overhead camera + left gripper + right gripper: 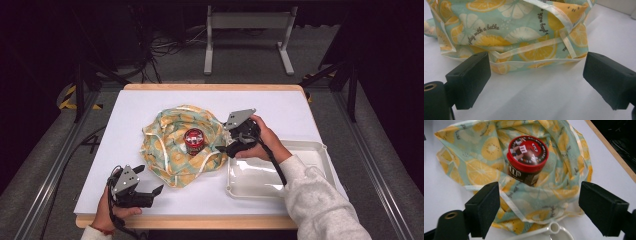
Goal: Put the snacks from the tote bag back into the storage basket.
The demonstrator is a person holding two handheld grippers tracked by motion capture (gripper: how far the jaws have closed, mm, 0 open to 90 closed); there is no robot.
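Looks like a lab or test setup rather than anybody's home: the table [280, 105] is a wood-edged board with a plain white top, standing alone on grey carpet [30, 190] with dark surroundings all around. Loose cables [165, 47] sprawl on the floor at the far side next to a grey metal stand [247, 30], there are metal rails [55, 165] running along the floor left and right of the table, and there's yellow-and-black hazard tape [67, 97] on the floor at the far left.
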